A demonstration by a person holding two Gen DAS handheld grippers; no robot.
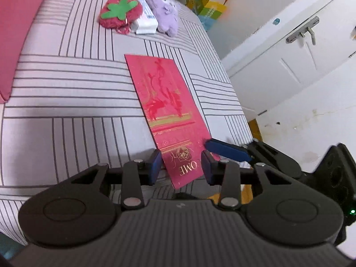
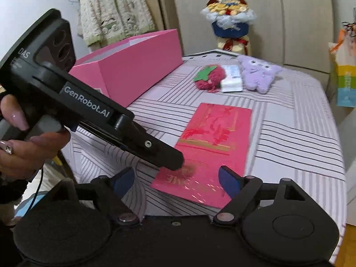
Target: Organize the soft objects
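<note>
A red envelope (image 1: 164,98) (image 2: 218,142) with gold print lies lengthwise on the striped bed (image 1: 66,89). My left gripper (image 1: 182,166) is open, and the envelope's near end sits between its blue pads with hardly any gap. In the right wrist view the left gripper's tip (image 2: 175,164) rests over the envelope's near left corner. My right gripper (image 2: 176,180) stands wide open just short of that same end, holding nothing. One of its blue fingers (image 1: 224,150) reaches the envelope's right edge. Further back lie a strawberry plush (image 2: 210,77), a white tissue pack (image 2: 231,80) and a purple plush (image 2: 258,73).
An open pink box (image 2: 138,66) stands on the bed's far left. A bouquet (image 2: 229,22) and a colourful paper bag (image 2: 344,77) stand beyond the bed. White cabinet doors (image 1: 300,55) run along the bed's right edge. A person's hand (image 2: 26,146) holds the left gripper.
</note>
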